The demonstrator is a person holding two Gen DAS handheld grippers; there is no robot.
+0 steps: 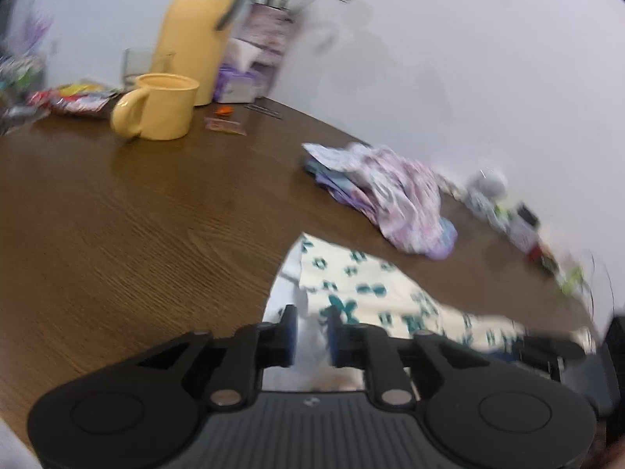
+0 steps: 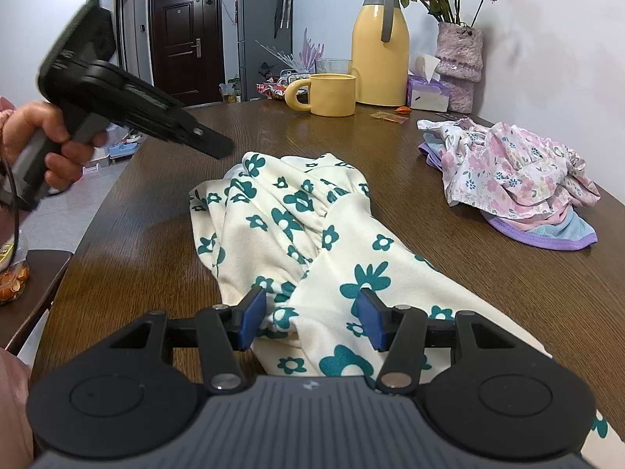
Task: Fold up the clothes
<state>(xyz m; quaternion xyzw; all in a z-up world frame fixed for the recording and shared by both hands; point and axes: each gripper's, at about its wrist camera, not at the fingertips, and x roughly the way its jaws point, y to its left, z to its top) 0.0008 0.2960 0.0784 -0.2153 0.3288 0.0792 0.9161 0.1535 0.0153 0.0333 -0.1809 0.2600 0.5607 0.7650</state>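
A cream garment with teal flowers [image 2: 312,230] lies crumpled along the brown table [image 2: 156,215]; it also shows in the left wrist view [image 1: 367,289]. My right gripper [image 2: 312,318] is open, its blue pads on either side of a fold of the garment near me. My left gripper [image 1: 312,332] hangs above the table, its jaws a narrow gap apart with blurred white cloth seen between them; whether it grips is unclear. In the right wrist view the left gripper [image 2: 211,144] is held in the air above the garment's far end.
A pile of pink floral and purple clothes [image 2: 515,183] lies at the right by the wall. A yellow mug [image 2: 328,93], yellow jug [image 2: 379,47], tissue box [image 2: 427,93], flower vase [image 2: 459,62] and snack packets [image 1: 74,97] stand at the table's far end.
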